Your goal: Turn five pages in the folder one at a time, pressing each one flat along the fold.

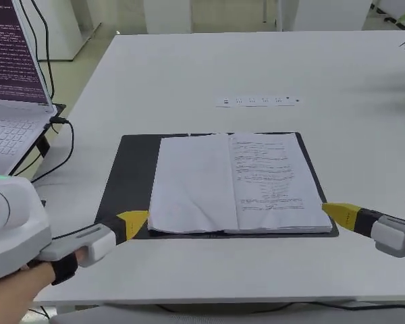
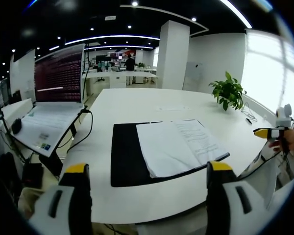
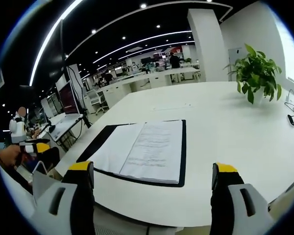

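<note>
A black folder (image 1: 125,179) lies open on the white table, with a blank left page (image 1: 192,182) and a printed right page (image 1: 270,179). The folder (image 2: 130,154) also lies ahead in the left gripper view, and the folder (image 3: 147,149) in the right gripper view. My left gripper (image 2: 147,171) is open, held near the table's front edge off the folder's lower left corner, its yellow tip (image 1: 131,221) close to that corner. My right gripper (image 3: 149,169) is open, its yellow tip (image 1: 341,212) just off the folder's lower right corner. Neither holds anything.
An open laptop (image 1: 10,88) with a cable (image 1: 64,145) sits at the far left. A white power strip (image 1: 256,101) lies behind the folder. A potted plant (image 3: 257,73) stands at the table's right side. The white table (image 1: 209,270) has free room in front of the folder.
</note>
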